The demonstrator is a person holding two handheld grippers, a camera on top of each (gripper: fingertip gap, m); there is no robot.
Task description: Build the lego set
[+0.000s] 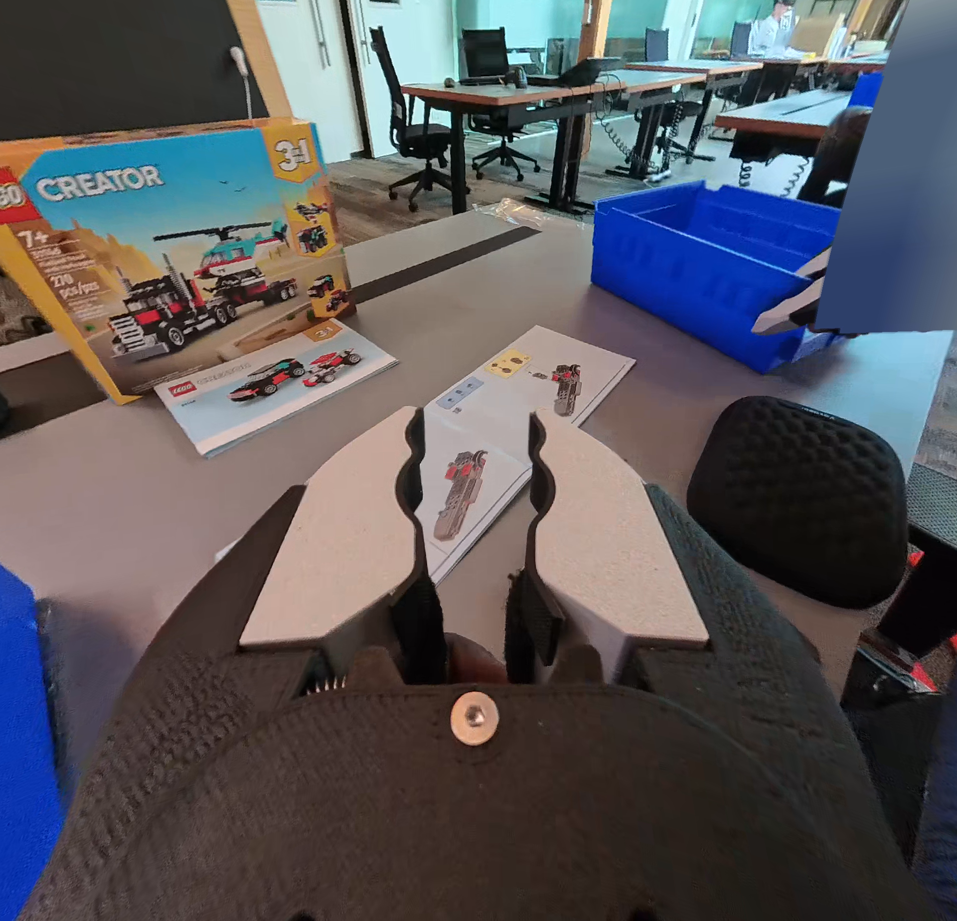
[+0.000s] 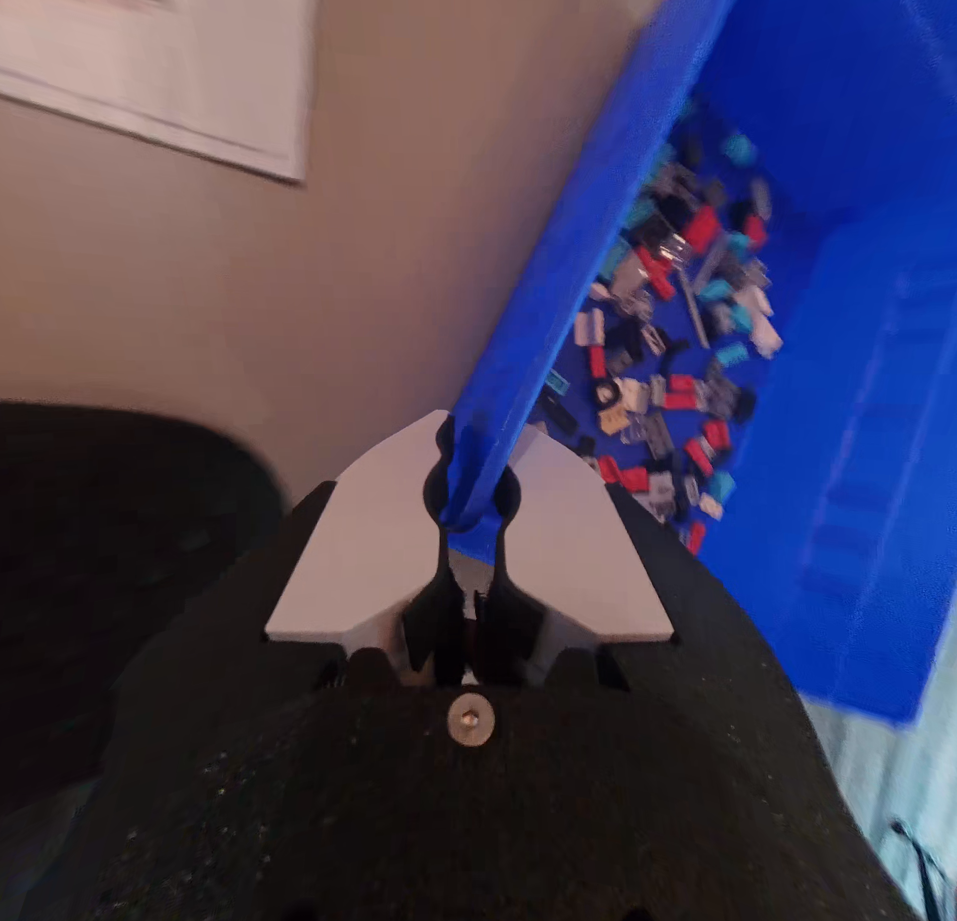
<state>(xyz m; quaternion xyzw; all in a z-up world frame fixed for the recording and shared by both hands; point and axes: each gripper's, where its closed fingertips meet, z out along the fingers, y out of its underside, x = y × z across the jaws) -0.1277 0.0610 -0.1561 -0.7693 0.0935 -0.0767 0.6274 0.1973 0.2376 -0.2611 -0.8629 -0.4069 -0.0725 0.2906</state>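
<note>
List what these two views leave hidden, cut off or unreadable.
- Bin contents: left wrist view, near wall hides them.
- Bricks: right wrist view, blur hides their shapes.
- Right tool: left wrist view, a mosaic patch covers all but its fingertips.
- Open booklet: left tool covers its near part.

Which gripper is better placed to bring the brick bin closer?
Right. The right gripper is already shut on the bin wall, with the bricks inside. The left gripper is open over the manual, apart from the bin.
</note>
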